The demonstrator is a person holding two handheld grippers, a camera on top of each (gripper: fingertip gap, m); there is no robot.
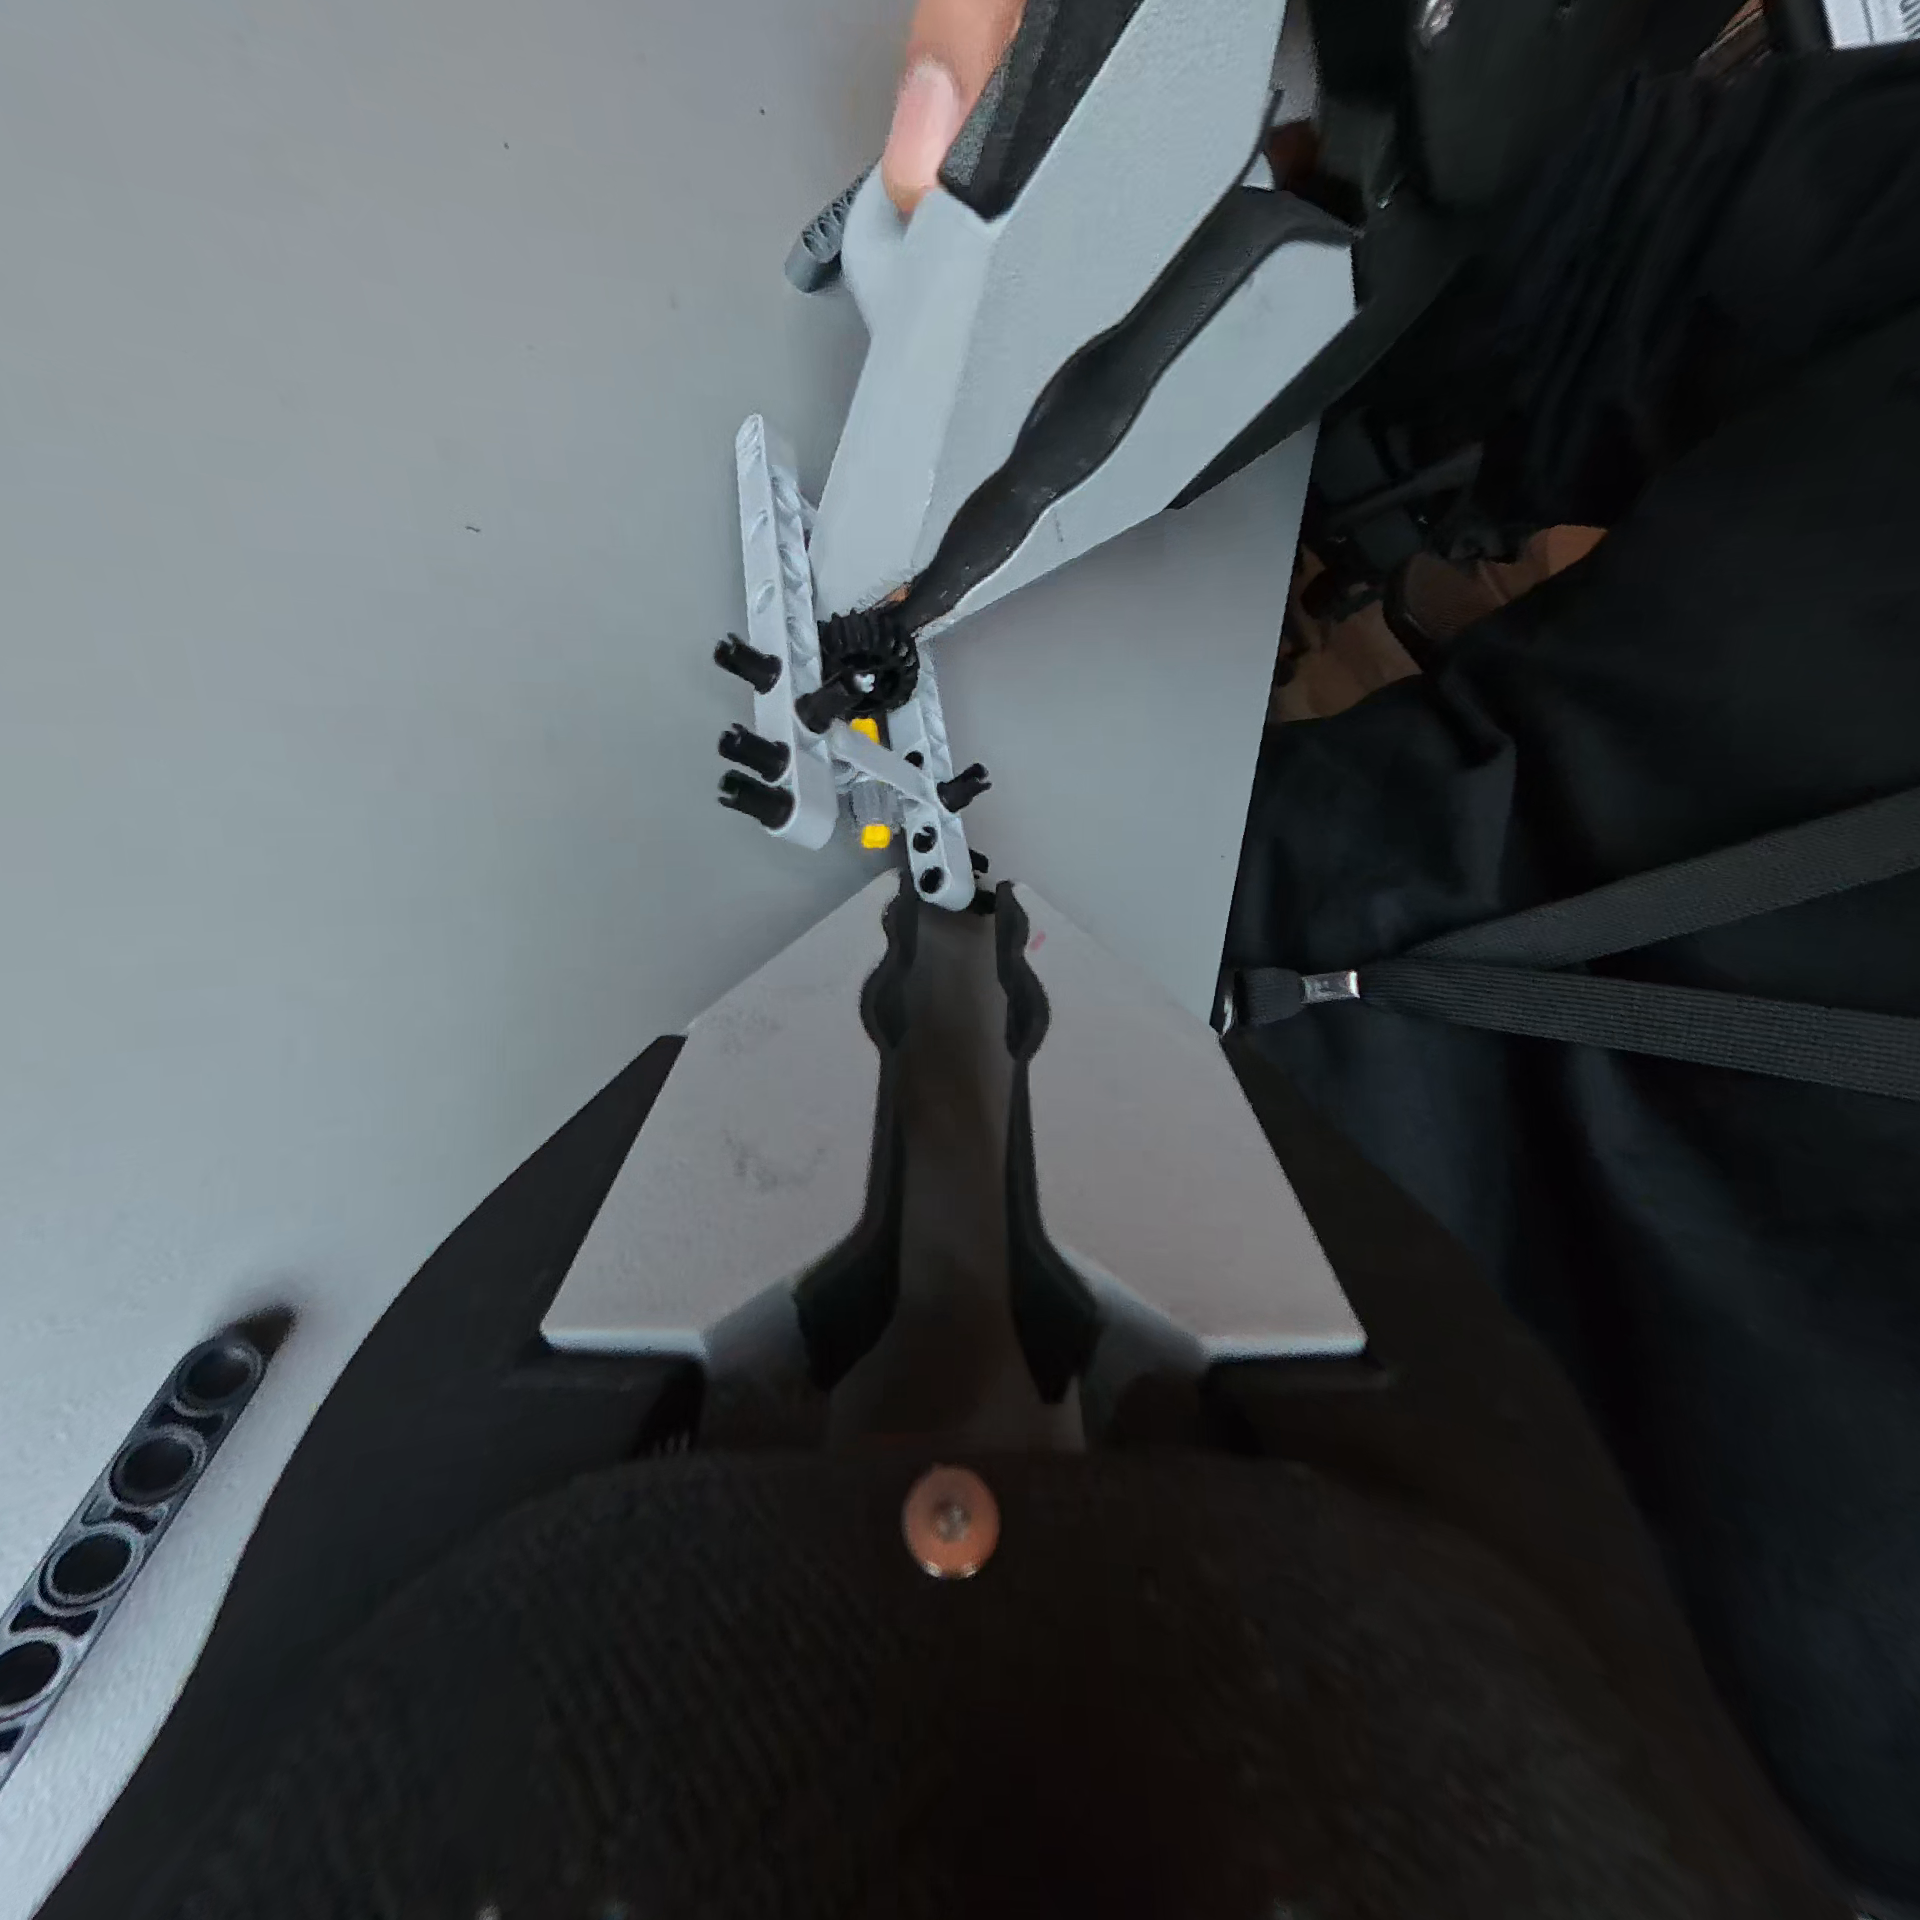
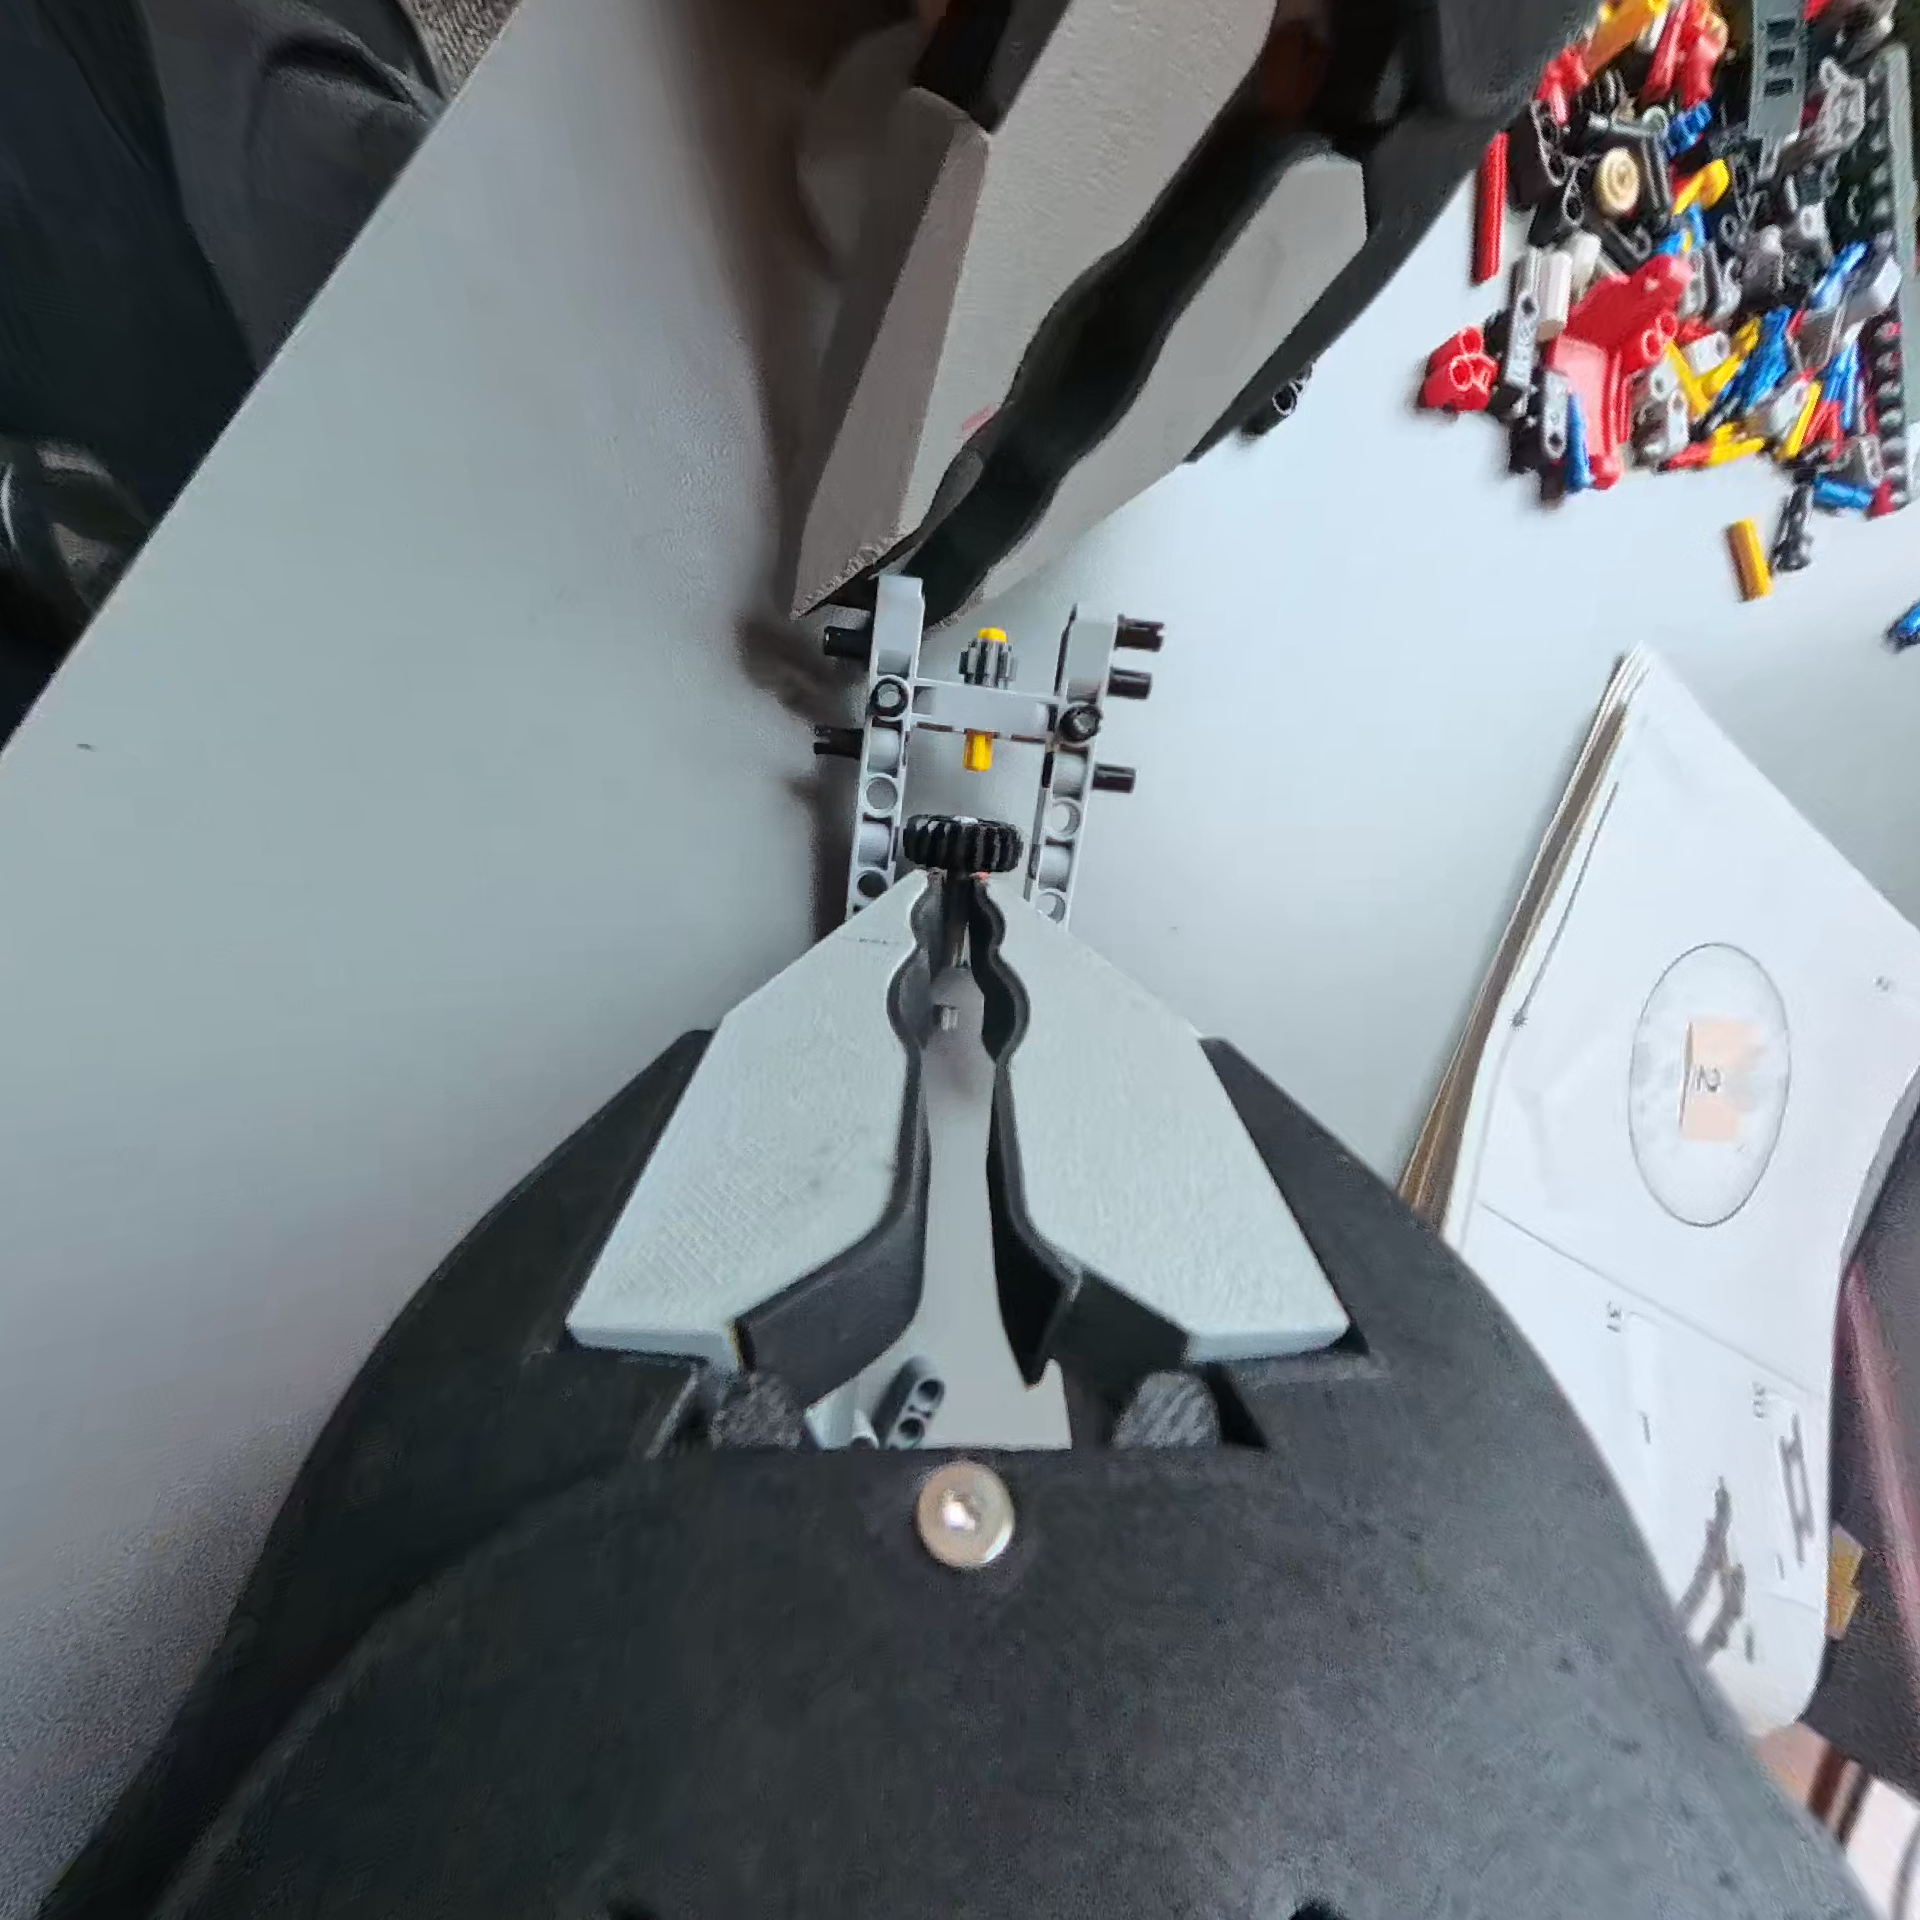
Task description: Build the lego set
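A light grey lego frame of two long beams joined by a crossbeam, with black pins and a yellow axle piece, is held over the white table. My left gripper is shut on the near end of one beam; in the right wrist view it comes in from the top. My right gripper is shut on the thin axle of a black gear, which sits between the two beams. In the left wrist view the right gripper comes down from above onto the gear.
A pile of loose coloured lego pieces lies at the far right, and an instruction booklet lies nearer on the right. A black beam with holes lies at the lower left. The table edge runs close by, with dark clothing beyond it.
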